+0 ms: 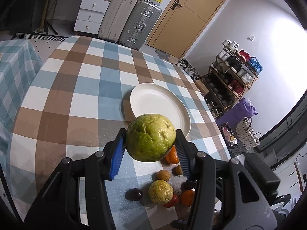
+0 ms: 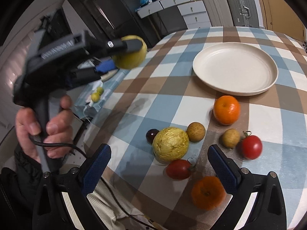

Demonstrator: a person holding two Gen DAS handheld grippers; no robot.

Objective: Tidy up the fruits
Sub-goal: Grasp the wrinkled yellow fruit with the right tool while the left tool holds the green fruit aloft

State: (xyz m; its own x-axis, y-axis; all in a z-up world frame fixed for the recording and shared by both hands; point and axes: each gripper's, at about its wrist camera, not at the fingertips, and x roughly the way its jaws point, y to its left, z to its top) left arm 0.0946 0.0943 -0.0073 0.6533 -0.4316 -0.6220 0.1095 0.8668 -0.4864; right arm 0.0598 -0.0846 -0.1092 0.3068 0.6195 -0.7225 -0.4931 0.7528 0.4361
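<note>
My left gripper [image 1: 150,140] is shut on a large green-yellow guava [image 1: 150,137] and holds it in the air above the table, just short of the empty white plate [image 1: 153,97]. In the right wrist view the same left gripper [image 2: 132,51] carries the guava [image 2: 132,59] at upper left. My right gripper [image 2: 159,163] is open and empty, hovering over a cluster of fruit: a second guava [image 2: 170,143], two oranges [image 2: 226,109], two tomatoes [image 2: 251,147], two small brown fruits [image 2: 195,131] and a dark plum [image 2: 151,135]. The plate [image 2: 235,68] lies beyond them.
The table has a blue, brown and white checked cloth [image 1: 76,95]. Suitcases [image 1: 134,19], white drawers [image 1: 90,13] and a door [image 1: 188,15] stand beyond it. A shelf rack [image 1: 230,76] and basket [image 1: 246,134] are on the right. A lower side table [image 2: 96,95] holds small items.
</note>
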